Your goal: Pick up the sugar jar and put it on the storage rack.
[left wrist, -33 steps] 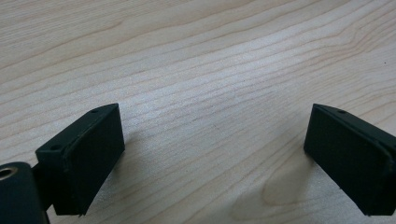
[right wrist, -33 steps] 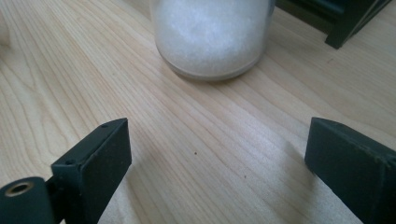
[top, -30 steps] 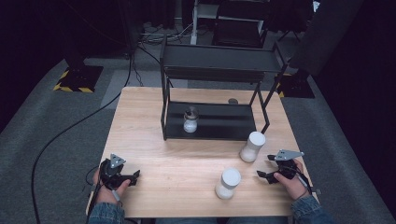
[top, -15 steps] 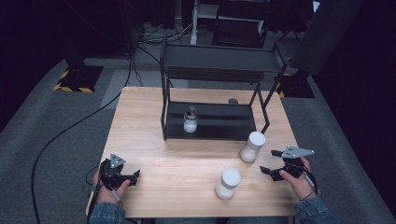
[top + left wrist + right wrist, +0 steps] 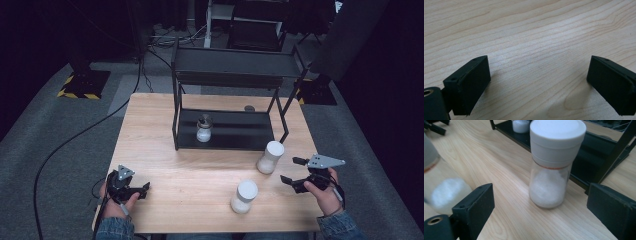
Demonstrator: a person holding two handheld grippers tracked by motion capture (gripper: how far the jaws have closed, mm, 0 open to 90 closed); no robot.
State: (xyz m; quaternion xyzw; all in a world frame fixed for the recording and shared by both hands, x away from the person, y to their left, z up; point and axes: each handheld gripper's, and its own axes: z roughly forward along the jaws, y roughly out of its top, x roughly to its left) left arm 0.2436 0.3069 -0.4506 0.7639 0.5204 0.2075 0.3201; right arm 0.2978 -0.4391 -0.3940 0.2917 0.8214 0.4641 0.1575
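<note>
Dark flooring and cables surround a pale wooden tabletop (image 5: 165, 150) on which a black two-tier rack (image 5: 225, 100) stands. Both tongs are held wide apart and nothing is gripped. The right tongs (image 5: 292, 172) are pointed at a white-capped jar (image 5: 552, 167) of white powder, which stands upright straight ahead of them, between the lines of the jaws but not yet within them, just beside the rack's lower shelf. The step in hand is judged to be the approach before a grasp; next, the tongs would need to be carried forward until the jar's body sits between the jaws, then closed. A second white-capped jar (image 5: 244, 196) stands close to the left of the right tongs and could be knocked. A smaller jar (image 5: 203, 128) is set farther ahead on the lower shelf. The left tongs (image 5: 135, 190) are rested low over bare wood, well apart from everything.
</note>
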